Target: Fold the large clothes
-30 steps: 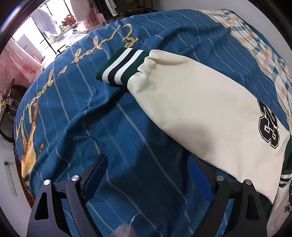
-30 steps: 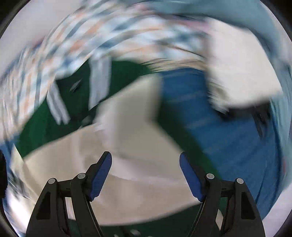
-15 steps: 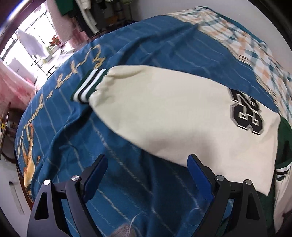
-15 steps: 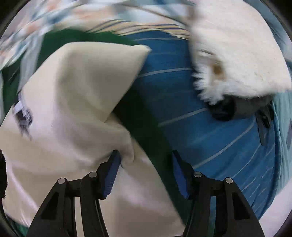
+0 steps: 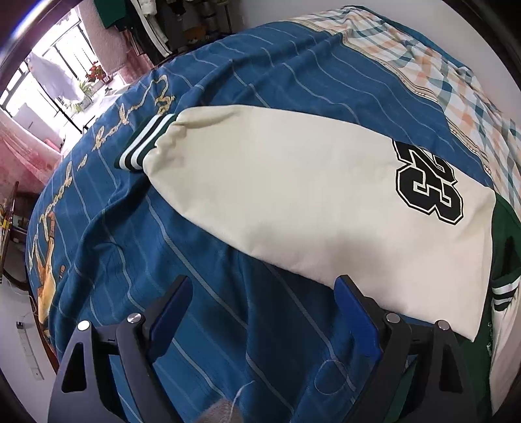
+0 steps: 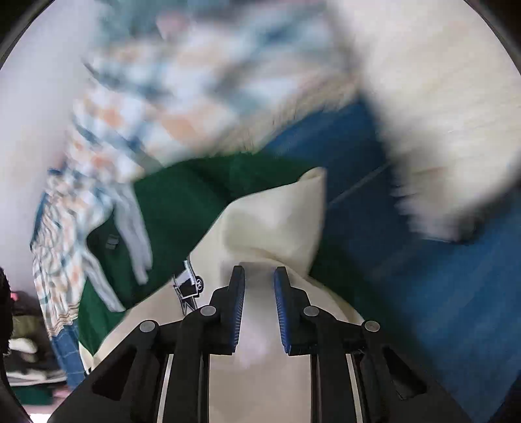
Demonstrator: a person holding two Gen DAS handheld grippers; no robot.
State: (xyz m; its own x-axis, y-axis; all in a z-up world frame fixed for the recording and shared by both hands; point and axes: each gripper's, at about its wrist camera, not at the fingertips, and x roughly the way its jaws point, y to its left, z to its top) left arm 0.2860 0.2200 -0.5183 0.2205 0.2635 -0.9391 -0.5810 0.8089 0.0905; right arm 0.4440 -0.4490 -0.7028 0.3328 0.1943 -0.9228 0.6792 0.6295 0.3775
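A green varsity jacket (image 6: 182, 201) with cream sleeves lies on a blue bedspread (image 5: 182, 247). In the left wrist view one cream sleeve (image 5: 286, 195), with a black "23" patch (image 5: 426, 182) and a striped green-and-white cuff (image 5: 143, 143), lies stretched flat across the bed. My left gripper (image 5: 260, 309) is open and empty, just above the bedspread at the sleeve's near edge. My right gripper (image 6: 259, 286) is shut on a fold of cream sleeve fabric (image 6: 280, 221), which bunches up between the pads.
A plaid blanket (image 5: 449, 71) covers the far end of the bed. A white fluffy pillow or plush (image 6: 439, 114) lies on the bedspread at the right. A window and hanging clothes (image 5: 146, 19) are beyond the bed.
My right gripper has closed from wide open onto the cream sleeve fabric. The left wrist view has shifted so that more of the sleeve and the "23" patch show.
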